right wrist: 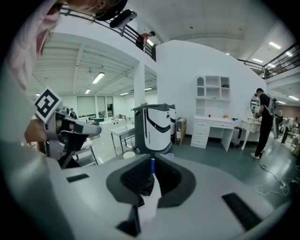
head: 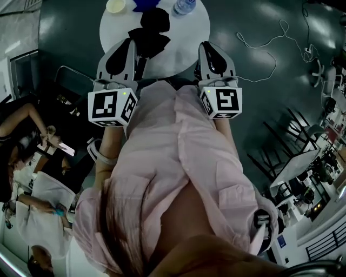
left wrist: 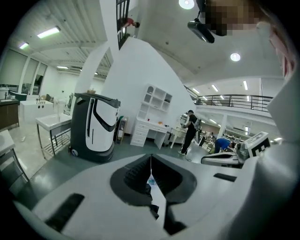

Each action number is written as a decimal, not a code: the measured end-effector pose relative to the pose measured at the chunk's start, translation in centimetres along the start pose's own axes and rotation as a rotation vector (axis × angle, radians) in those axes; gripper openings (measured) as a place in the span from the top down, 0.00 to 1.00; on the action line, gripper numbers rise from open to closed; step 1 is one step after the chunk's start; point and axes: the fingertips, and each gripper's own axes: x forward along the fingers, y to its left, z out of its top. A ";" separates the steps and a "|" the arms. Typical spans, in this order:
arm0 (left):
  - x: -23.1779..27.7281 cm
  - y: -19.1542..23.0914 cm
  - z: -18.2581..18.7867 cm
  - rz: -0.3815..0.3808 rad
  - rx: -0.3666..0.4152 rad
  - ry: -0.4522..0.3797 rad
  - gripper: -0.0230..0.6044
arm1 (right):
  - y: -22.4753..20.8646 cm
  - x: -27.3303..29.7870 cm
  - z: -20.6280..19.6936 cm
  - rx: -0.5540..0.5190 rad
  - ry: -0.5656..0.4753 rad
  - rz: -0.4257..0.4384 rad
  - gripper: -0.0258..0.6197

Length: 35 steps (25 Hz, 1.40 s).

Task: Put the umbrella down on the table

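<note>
A black folded umbrella [head: 154, 30] lies on the round white table [head: 189, 32] at the top of the head view, and nothing holds it. My left gripper [head: 128, 44] [left wrist: 151, 157] hovers at the table's near edge, just left of the umbrella, with its jaws together and nothing between them. My right gripper [head: 208, 47] [right wrist: 152, 161] is level with it, off the umbrella's right side. Its jaws also look closed and empty. Both are held close in front of the person's pink shirt. In both gripper views only a thin strip of the table shows between the jaws.
A cream bowl [head: 115, 5], a blue object [head: 146, 4] and a water bottle [head: 184, 6] sit on the table's far side. Seated people [head: 21, 140] are at left, black chairs [head: 292, 135] at right, a cable [head: 259, 51] on the floor. A black-and-white machine [left wrist: 93, 129] stands beyond.
</note>
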 end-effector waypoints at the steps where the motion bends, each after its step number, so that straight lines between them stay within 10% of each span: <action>1: -0.7 0.0 0.1 0.005 -0.001 -0.008 0.93 | 0.2 0.1 0.2 -0.003 -0.005 0.007 0.90; 35: -3.5 -1.3 0.7 0.012 -0.014 -0.073 0.93 | 1.2 -1.5 0.7 -0.008 -0.053 0.021 0.90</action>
